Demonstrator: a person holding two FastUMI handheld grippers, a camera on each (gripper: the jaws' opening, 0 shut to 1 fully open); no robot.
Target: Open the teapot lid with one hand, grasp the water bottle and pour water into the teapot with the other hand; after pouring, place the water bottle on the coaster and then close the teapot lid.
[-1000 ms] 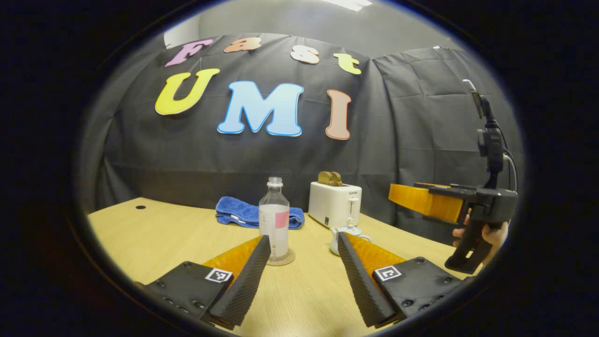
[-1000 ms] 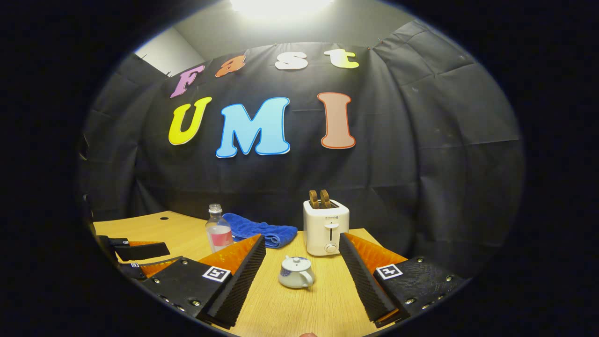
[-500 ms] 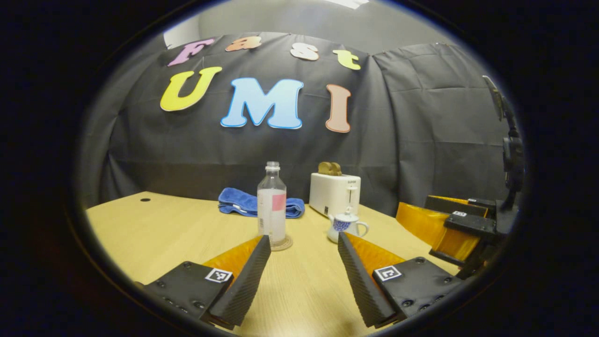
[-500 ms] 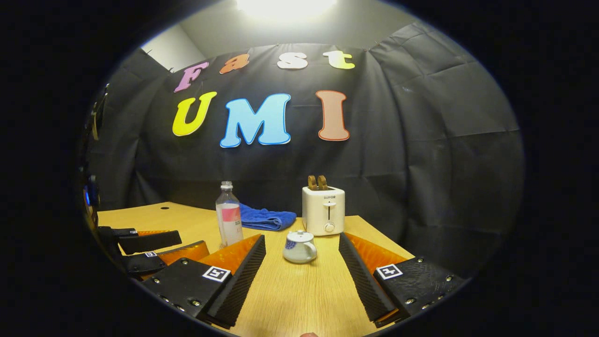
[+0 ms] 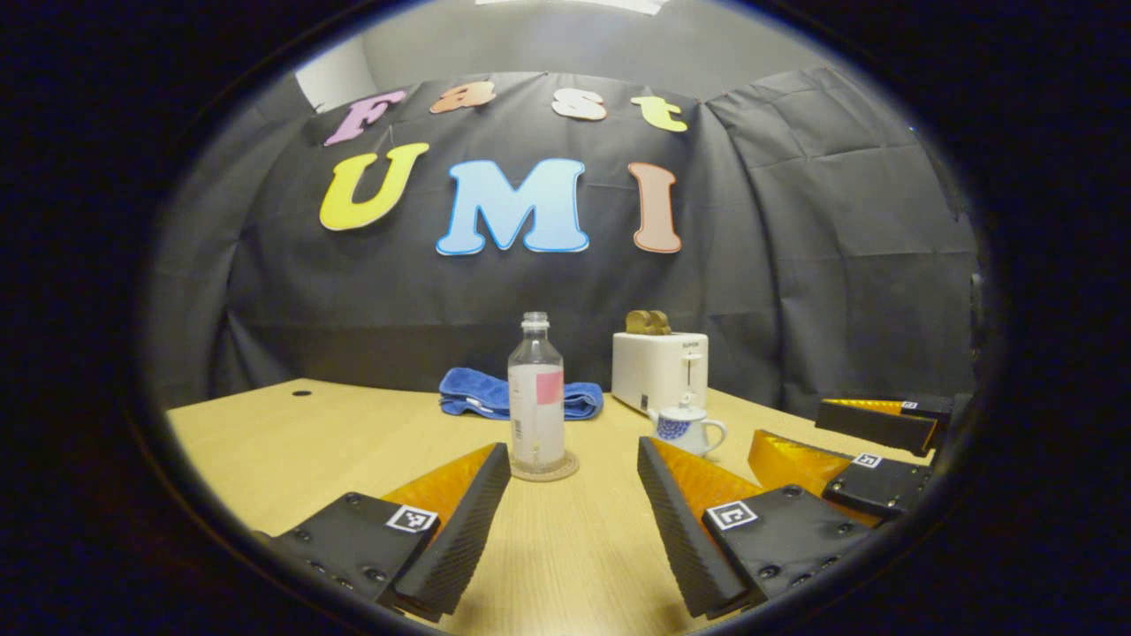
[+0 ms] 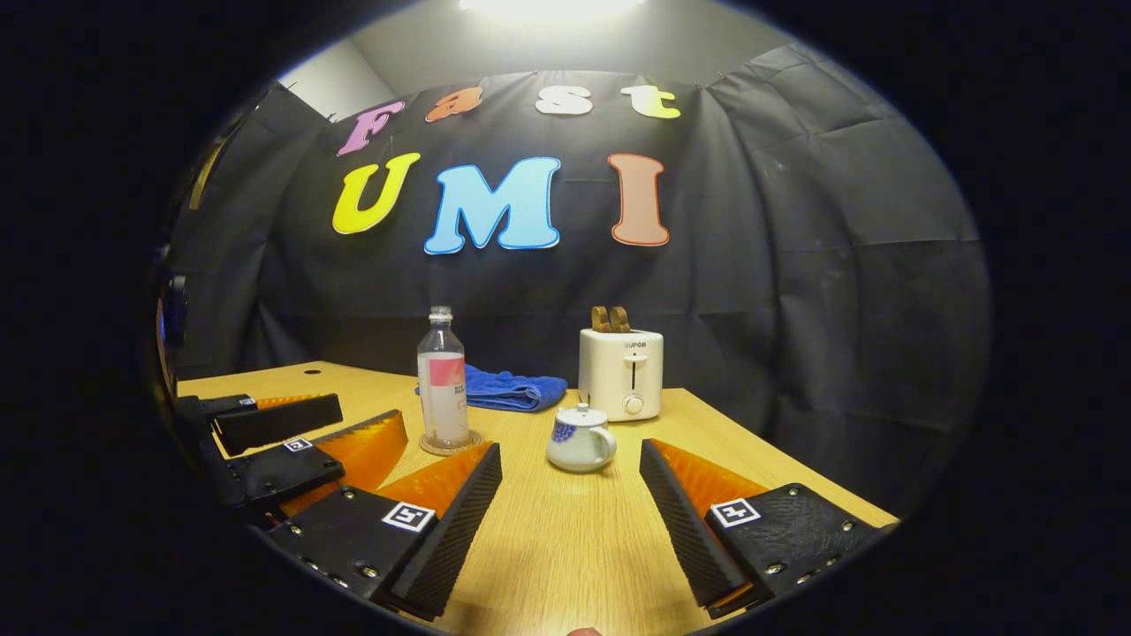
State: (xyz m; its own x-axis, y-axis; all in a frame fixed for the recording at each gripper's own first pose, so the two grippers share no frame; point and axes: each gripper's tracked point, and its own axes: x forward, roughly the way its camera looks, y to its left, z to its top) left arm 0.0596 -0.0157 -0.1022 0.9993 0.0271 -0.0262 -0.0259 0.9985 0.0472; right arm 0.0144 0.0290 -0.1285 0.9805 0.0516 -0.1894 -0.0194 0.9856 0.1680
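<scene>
At the bottom of each view, both grippers, left gripper [image 5: 573,495] and right gripper [image 6: 570,495], have jaws apart, while the water bottle [image 5: 536,393] stands on the coaster [image 5: 545,467], the lidded teapot [image 6: 579,439] beside it.

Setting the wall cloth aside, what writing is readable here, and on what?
Toaster: small brand word on its front, too small to read surely.
Water bottle: print on its label, too small to read.
Teapot: painted pattern, no words.
</scene>
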